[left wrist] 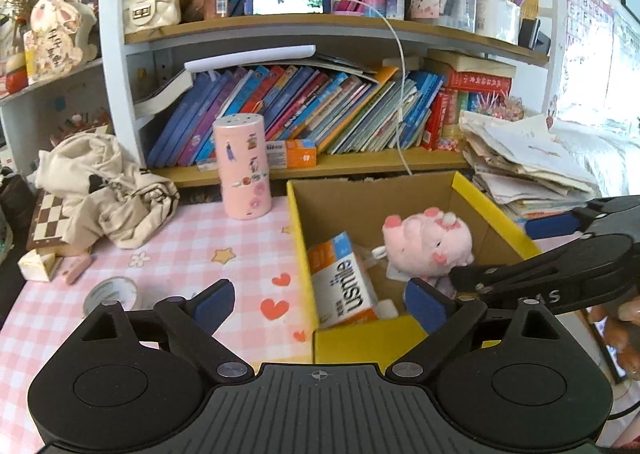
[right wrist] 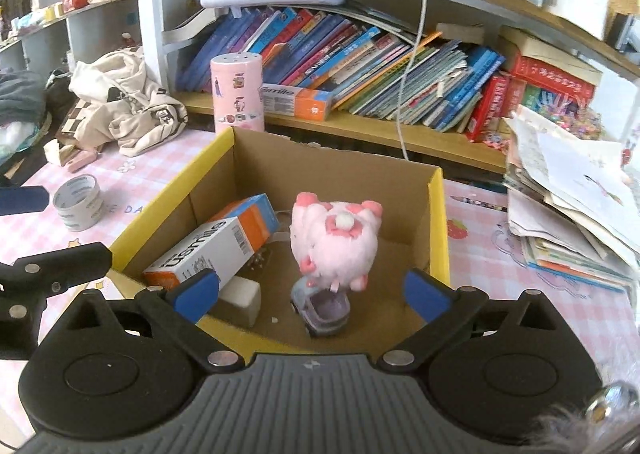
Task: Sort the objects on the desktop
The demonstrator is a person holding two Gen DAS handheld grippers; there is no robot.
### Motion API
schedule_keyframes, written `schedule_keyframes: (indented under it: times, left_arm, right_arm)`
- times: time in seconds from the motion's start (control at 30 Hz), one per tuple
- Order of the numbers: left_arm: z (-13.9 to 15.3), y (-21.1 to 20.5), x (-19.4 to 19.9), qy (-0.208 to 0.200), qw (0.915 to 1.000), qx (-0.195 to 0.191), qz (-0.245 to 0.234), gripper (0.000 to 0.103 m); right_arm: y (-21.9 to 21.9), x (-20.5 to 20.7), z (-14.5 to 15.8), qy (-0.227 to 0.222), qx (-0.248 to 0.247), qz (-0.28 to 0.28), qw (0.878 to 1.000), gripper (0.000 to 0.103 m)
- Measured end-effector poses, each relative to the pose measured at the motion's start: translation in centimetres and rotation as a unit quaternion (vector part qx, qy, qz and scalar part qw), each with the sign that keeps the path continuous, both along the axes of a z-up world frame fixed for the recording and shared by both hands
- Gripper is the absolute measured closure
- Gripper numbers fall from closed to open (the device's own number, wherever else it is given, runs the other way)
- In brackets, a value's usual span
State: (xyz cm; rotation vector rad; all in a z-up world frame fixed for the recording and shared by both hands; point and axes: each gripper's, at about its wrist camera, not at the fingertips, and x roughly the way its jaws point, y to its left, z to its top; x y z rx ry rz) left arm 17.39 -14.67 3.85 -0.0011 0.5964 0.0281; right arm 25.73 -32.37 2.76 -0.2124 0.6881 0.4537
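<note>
A: Biggest first — what fills the middle of the right wrist view?

B: One cardboard box [right wrist: 436,214] with yellow rims, standing on the pink checked tablecloth [right wrist: 500,254]. Four things lie inside it: one pink plush pig [right wrist: 336,242] at centre, one orange-and-white toothpaste carton [right wrist: 216,242] leaning at the left, one white block [right wrist: 244,298] under its lower end, one small grey toy car [right wrist: 324,310] just below the pig.

A: And outside the box?

B: One pink cylinder container [right wrist: 238,94] behind it, upper left; one cream cloth bag [right wrist: 128,110] further left; one tape roll [right wrist: 78,202] at the left edge. A second toothpaste carton [right wrist: 296,98] lies on the shelf.

A: The tongs?

B: Both released, holding nothing. The right gripper [right wrist: 312,290] gapes over the box's near rim. The left gripper [left wrist: 320,302], at the bottom of its own view, spreads across the box's left wall.
</note>
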Motion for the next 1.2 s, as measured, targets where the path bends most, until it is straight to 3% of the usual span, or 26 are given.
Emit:
schedule_keyframes:
  times: [0.3,0.73,1.2]
  left_arm:
    - [-0.1,2.3,-2.0,0.004,0.9994,0.002,-0.033,0.007]
    - [-1.1,7.2,-4.4,0.034,0.9983,-0.012,-0.045,0.005]
    - [-2.1,10.7,-6.5,0.058,0.9957,-0.005,-0.072,0.005]
  right_arm:
    - [1.6,-3.7,-0.6,0.006,-0.012,-0.039,0.999,0.002]
    - [4.1,-7.2,-2.2,0.059,0.008,-0.105,0.993,0.002]
    - [8.2,-10.6,-3.8,0.082,-0.001,-0.117,0.99,0.0]
